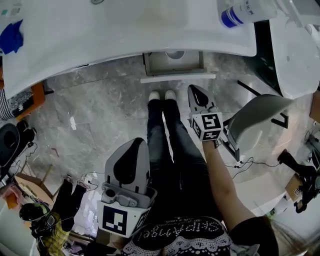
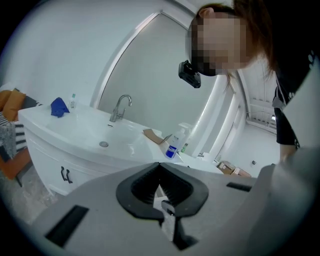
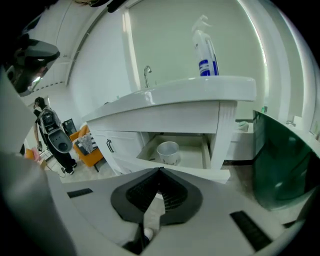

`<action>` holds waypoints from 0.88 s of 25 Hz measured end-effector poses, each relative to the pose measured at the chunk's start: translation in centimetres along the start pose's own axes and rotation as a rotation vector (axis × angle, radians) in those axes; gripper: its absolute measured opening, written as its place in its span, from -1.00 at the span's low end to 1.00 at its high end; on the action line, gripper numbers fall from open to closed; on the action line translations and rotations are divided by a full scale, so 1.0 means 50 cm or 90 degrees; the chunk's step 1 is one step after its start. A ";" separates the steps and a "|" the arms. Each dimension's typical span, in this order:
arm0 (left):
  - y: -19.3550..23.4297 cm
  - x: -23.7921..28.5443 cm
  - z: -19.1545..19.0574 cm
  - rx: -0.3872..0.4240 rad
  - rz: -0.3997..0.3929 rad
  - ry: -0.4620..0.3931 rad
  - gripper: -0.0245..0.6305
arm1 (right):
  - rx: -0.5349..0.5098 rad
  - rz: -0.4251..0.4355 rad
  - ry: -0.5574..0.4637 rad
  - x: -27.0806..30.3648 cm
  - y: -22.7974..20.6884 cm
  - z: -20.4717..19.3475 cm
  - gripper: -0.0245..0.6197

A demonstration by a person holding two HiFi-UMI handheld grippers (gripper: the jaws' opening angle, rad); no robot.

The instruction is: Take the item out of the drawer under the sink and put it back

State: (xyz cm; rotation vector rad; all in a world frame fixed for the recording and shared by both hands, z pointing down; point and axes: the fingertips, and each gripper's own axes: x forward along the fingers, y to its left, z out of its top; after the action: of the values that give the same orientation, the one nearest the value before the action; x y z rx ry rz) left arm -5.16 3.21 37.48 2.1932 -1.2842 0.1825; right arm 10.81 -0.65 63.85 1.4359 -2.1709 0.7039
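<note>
White round cup (image 3: 168,152), one, stands upright inside the single open white drawer (image 3: 193,150) under the sink (image 3: 175,97), clear of its side walls. Right claw (image 3: 160,171) and left claw (image 2: 160,164) are both clenched, empty, well apart from the drawer over open grey marble floor (image 1: 90,115).

Head view looks steeply down; both gripper views face the sink (image 1: 125,45).

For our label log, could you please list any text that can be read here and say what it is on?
No text here can be read outright.
Bottle: blue label, print too blurred.
Shirt: lettering seen upside down, not legible.
Cup: print too small.
</note>
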 end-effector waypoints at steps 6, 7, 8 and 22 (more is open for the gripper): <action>-0.017 -0.023 0.070 0.026 -0.003 -0.031 -0.92 | -0.007 0.002 -0.047 -0.076 0.008 0.104 -0.87; -0.020 -0.027 0.082 0.031 -0.002 -0.035 -0.92 | -0.008 0.001 -0.055 -0.089 0.008 0.121 -0.87; -0.023 -0.033 0.094 0.036 0.000 -0.040 -0.92 | -0.008 0.000 -0.062 -0.103 0.009 0.138 -0.87; -0.078 -0.130 0.230 0.118 -0.044 -0.168 -0.92 | 0.003 -0.010 -0.203 -0.277 0.051 0.330 -0.87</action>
State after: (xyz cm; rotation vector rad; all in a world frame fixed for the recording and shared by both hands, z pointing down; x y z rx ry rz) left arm -7.26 3.20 23.87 2.4824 -1.3759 -0.0180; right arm 12.10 -0.47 42.20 1.6609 -2.3896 0.5017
